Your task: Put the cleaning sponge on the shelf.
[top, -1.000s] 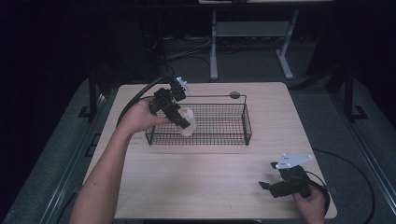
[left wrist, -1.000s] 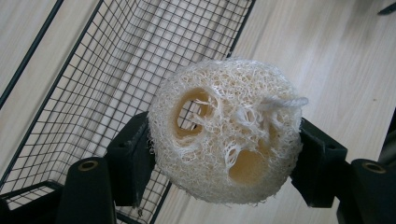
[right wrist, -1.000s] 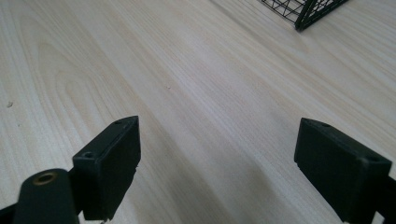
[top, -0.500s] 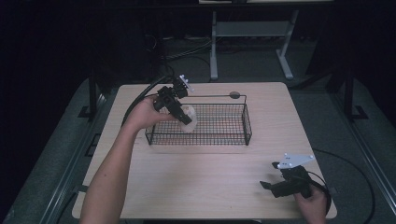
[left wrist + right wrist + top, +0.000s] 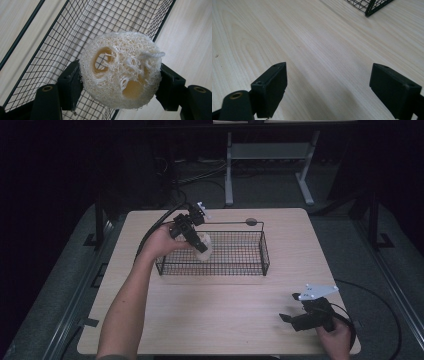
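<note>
Change: the left tongs (image 5: 196, 241) had sunk with the loofah sponge (image 5: 203, 247), from above the wire basket's (image 5: 250, 265) left end down inside it; the right tongs (image 5: 296, 319) had kept their place.
Left tongs: pinching the loofah sponge (image 5: 120, 70) from both sides, pads pressed into its fibres, the basket's mesh (image 5: 62, 35) behind.
Loofah sponge: held at the basket's left end, low among the wires.
Wire basket: standing on the worktop (image 5: 225, 315); apart from the sponge its mesh floor lay bare.
Right tongs: spread wide with nothing between them (image 5: 328, 87), low over the worktop (image 5: 312, 37), well in front of the basket's right corner (image 5: 369, 6).
</note>
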`<action>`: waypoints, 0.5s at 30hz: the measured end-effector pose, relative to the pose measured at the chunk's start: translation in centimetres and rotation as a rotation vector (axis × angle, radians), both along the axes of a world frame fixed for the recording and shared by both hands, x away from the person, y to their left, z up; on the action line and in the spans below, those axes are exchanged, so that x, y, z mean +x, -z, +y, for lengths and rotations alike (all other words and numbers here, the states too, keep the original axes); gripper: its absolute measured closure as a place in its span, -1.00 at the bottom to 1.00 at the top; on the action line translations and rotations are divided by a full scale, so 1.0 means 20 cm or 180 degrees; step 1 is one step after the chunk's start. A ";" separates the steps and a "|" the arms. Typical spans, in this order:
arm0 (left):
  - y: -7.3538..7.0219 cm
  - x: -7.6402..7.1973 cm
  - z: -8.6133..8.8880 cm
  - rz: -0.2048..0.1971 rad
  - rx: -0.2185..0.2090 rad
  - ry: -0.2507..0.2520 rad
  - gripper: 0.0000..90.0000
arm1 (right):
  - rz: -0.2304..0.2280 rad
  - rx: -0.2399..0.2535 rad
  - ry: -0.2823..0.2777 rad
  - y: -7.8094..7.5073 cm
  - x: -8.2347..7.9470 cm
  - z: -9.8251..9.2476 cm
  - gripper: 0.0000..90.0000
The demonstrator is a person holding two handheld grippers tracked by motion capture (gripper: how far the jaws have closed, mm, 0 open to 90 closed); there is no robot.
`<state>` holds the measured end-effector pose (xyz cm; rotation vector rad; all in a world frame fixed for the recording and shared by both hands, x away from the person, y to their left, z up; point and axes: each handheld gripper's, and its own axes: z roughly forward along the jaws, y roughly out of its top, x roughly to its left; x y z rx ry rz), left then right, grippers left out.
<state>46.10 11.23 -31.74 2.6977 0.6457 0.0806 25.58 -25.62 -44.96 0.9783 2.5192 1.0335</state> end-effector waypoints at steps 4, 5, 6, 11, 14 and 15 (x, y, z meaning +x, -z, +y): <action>0.03 0.01 -0.01 0.0011 0.0042 0.0000 -0.32 | 0.0010 0.0016 -0.0004 0.00 0.00 0.00 -0.69; 0.03 0.02 -0.01 0.0011 0.0050 0.0004 -0.32 | 0.0010 0.0015 -0.0002 0.00 0.00 0.00 -0.68; 0.03 0.02 -0.01 0.0006 0.0062 0.0010 -0.32 | 0.0007 0.0015 0.0000 0.00 0.00 0.00 -0.69; 0.06 0.04 -0.02 0.0018 0.0062 -0.0026 -0.32 | 0.0000 0.0021 0.0004 0.00 0.00 -0.01 -0.68; 0.07 0.05 -0.02 0.0032 0.0086 -0.0021 -0.32 | -0.0010 0.0027 0.0009 0.00 -0.01 -0.01 -0.68; 0.07 0.05 -0.02 0.0044 0.0088 -0.0030 -0.32 | -0.0004 0.0018 0.0006 0.00 -0.01 -0.01 -0.69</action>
